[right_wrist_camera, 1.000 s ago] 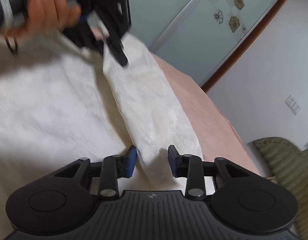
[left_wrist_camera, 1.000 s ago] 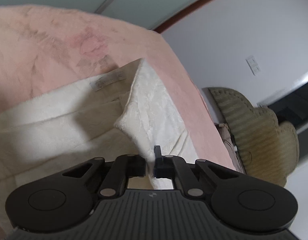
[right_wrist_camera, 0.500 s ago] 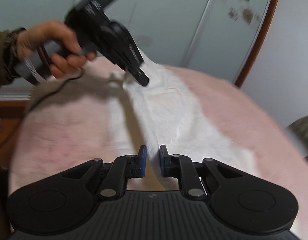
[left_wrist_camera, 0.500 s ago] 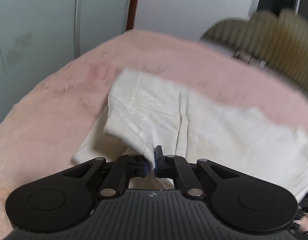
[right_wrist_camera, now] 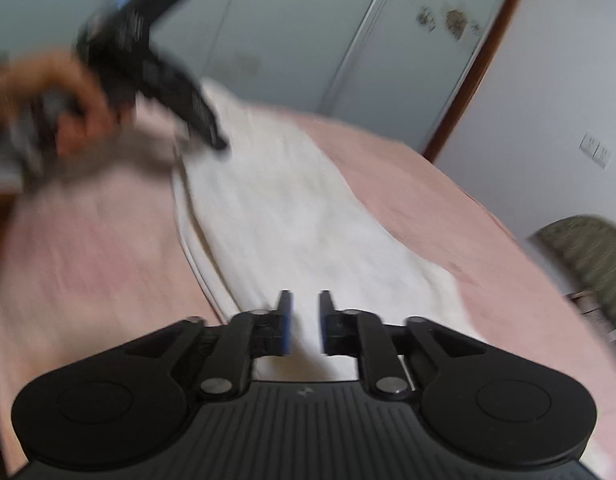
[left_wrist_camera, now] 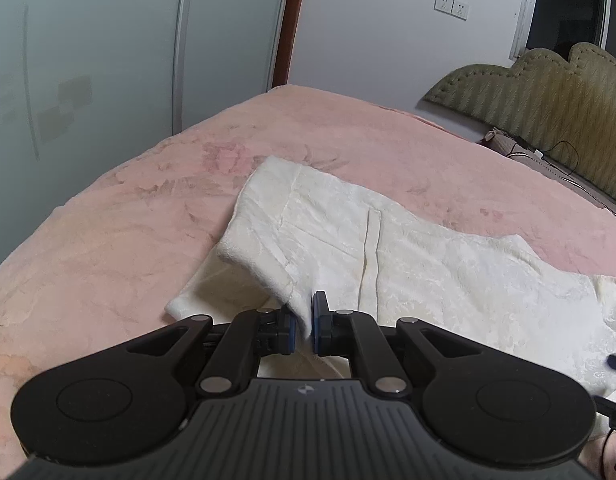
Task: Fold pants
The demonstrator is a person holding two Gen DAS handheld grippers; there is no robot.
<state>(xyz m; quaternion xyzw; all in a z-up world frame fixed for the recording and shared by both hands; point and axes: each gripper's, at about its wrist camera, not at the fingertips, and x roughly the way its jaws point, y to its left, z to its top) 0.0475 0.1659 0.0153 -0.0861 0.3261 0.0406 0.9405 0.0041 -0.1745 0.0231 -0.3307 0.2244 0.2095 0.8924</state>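
Note:
White textured pants lie folded lengthwise on a pink blanket. My left gripper is shut on a lifted fold of cloth at the near waist corner, with fabric pinched between its blue pads. In the blurred right wrist view the pants stretch away as a long strip. My right gripper hovers over the near end, its jaws opening with a clear gap and no cloth pinched. The left gripper, held by a hand, sits at the strip's far end.
The bed fills both views. An olive padded headboard with a cable stands at the right. Pale sliding wardrobe doors rise behind the bed, and wall sockets are on the white wall.
The left gripper rolled level while carrying the waist corner over, still pinching it. The right gripper closed on the leg end, then opened again and drew back. The pants now lie doubled lengthwise.

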